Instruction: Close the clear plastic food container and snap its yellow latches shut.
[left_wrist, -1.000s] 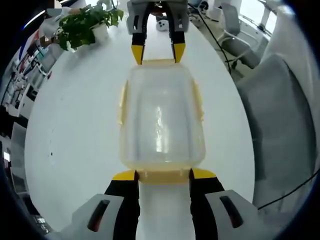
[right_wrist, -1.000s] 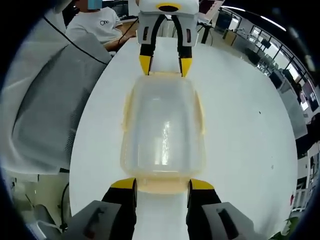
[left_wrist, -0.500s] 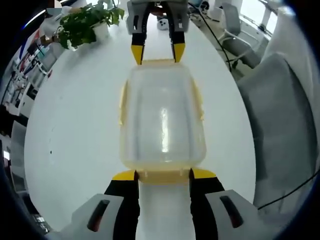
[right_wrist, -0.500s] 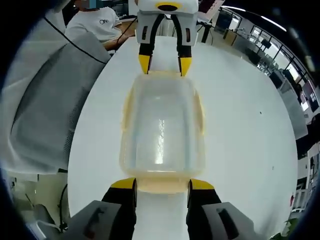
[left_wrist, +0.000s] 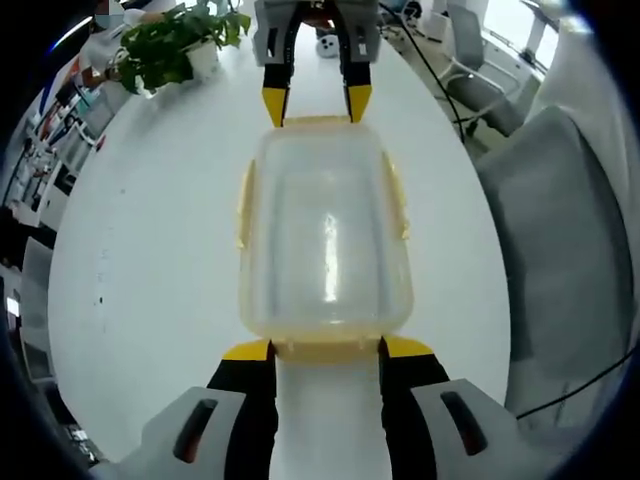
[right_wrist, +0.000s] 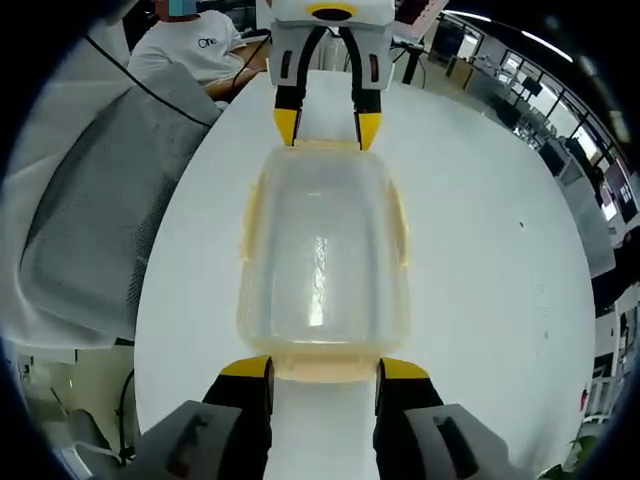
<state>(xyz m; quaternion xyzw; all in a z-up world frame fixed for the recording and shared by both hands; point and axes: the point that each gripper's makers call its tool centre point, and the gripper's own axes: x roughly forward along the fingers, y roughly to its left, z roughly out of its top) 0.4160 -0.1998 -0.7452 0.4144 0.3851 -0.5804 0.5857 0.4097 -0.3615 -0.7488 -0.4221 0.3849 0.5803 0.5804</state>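
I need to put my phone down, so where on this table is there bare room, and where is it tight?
The white table is bare between the container and the potted plant, and bare again on the container's other long side. It is crowded at the container's short ends, where the left tool and right tool sit at the yellow latches.

Potted plant (left_wrist: 170, 45), grey chair (right_wrist: 95, 215)
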